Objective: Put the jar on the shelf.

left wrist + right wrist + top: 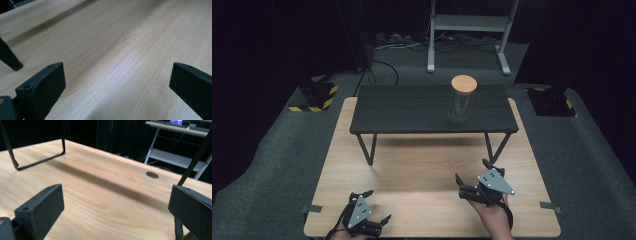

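Both grippers low in frame over desk (422, 170): left gripper (374, 210) jaws apart, right gripper (472, 177) jaws apart, both empty. Jar (460, 102) upper centre-right on shelf (412, 107).

Bare wooden table (422, 165) lies open ahead of both grippers; the dark raised shelf (412, 110) and its legs block farther reach.

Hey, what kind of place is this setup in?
Probably a lab or recording studio: black curtains around, hazard-taped stand bases on grey carpet, and a wooden table with a small dark shelf holding a lidded jar.
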Available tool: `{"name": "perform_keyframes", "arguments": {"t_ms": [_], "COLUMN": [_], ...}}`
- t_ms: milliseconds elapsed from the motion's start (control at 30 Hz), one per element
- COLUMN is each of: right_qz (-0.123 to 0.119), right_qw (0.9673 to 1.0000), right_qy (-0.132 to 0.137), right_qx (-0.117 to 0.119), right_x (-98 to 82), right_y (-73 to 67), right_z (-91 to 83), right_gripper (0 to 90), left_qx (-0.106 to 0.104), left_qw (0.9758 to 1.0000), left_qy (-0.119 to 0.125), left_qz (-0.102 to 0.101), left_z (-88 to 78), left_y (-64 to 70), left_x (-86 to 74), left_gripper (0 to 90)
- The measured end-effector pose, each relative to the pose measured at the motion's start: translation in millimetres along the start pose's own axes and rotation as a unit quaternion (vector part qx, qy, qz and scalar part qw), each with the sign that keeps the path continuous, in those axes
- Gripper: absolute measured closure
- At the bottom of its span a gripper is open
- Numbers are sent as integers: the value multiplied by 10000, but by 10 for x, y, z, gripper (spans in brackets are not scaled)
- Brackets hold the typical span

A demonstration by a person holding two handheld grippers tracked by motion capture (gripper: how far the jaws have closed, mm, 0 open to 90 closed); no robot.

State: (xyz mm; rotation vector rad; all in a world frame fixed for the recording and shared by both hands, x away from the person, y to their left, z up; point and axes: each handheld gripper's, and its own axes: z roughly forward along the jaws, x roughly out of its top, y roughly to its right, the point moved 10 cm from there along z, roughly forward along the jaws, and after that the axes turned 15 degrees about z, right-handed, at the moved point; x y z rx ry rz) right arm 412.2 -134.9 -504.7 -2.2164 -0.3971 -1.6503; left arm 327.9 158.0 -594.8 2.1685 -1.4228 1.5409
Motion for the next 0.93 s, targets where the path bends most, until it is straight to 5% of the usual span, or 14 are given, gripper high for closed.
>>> {"name": "perform_keyframes", "arguments": {"t_ms": [667,933], "right_qz": [21,-127], "right_qw": [9974,9967], "right_qy": [-698,-769], "right_qx": [-180,-228], "right_x": [-805,-854], "right_y": [92,93], "right_z": [-105,-110], "right_gripper": [0,0], "left_qx": [66,64], "left_qw": [10000,10000], "left_qy": [-10,-33], "left_qz": [-50,-60], "left_z": [-3,4], "left_y": [-14,-15], "left_x": [-4,-7], "left_gripper": [9,9]}}
